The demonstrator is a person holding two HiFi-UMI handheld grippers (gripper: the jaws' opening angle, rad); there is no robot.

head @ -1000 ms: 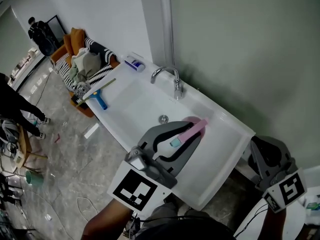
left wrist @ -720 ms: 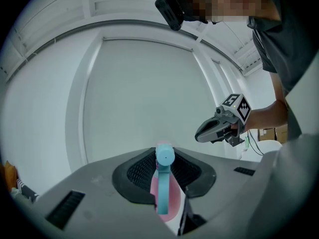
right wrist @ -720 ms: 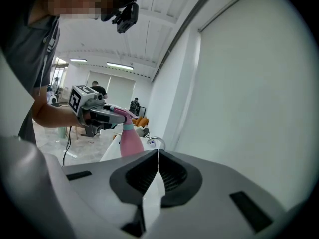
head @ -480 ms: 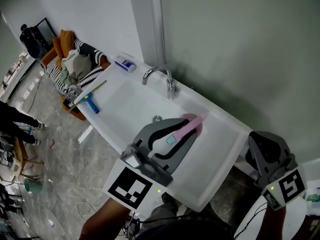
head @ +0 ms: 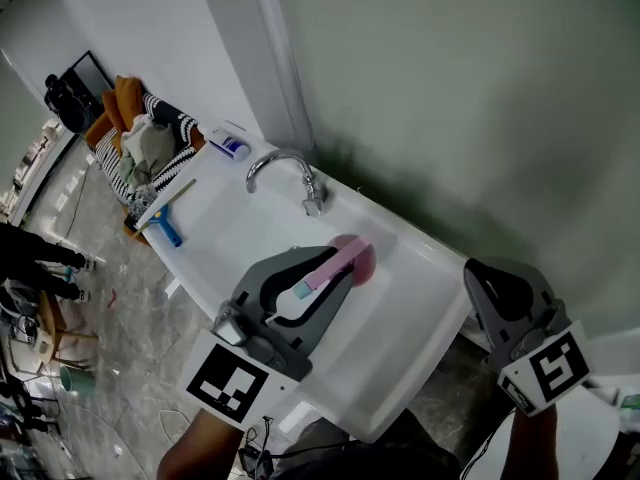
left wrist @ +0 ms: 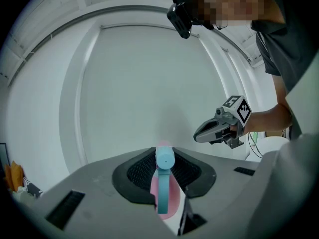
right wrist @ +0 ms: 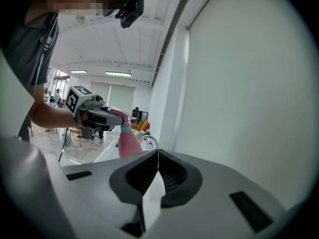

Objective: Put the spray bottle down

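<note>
- Between the jaws of the left hand-held gripper (head: 335, 268): sprayer head (left wrist: 164, 158) of the spray bottle (right wrist: 128, 142). Jaws clamped on it, pads pressing both sides. Pink body hangs below the gripper, roughly upright, teal collar (right wrist: 123, 129) just under the jaws.
- Below that gripper: white sink (head: 420, 298). Bottle is in the air over the basin, not touching it. Faucet (head: 285, 168) is ahead of the jaws & off to the left.
- Right hand-held gripper (right wrist: 158, 152): well apart to the right of the left one, jaws pressed together w/ nothing between. Idle.
- Handling, my read: moulded plastic, stiff enough, prob won't break on a short drop.
- Opaque, so can't tell fill lvl, wt unknown. Assume part full, liquid will slosh.
- Smooth surface, prob slippery if wet, likely near a sink.
- Held by the head only, so the body can pivot/swing under the jaws. Go slow, let it settle before contact.
- Body widens downward as far as visible (base hidden), so it should stand OK on a flat spot. Sloped basin floor = tip risk; flat sink rim looks safer if in reach.
- Where to grip: current hold works for a set-down, but the teal trigger (left wrist: 161, 195) sits right by the pads, so squeeze = spray risk.
- Better pt IMO: neck right under the collar, or the waist of the body. Rigid there, and the collar acts as a stop vs slip.
- Release only once the base sits flat, then back off level so the head isn't dragged.
</note>
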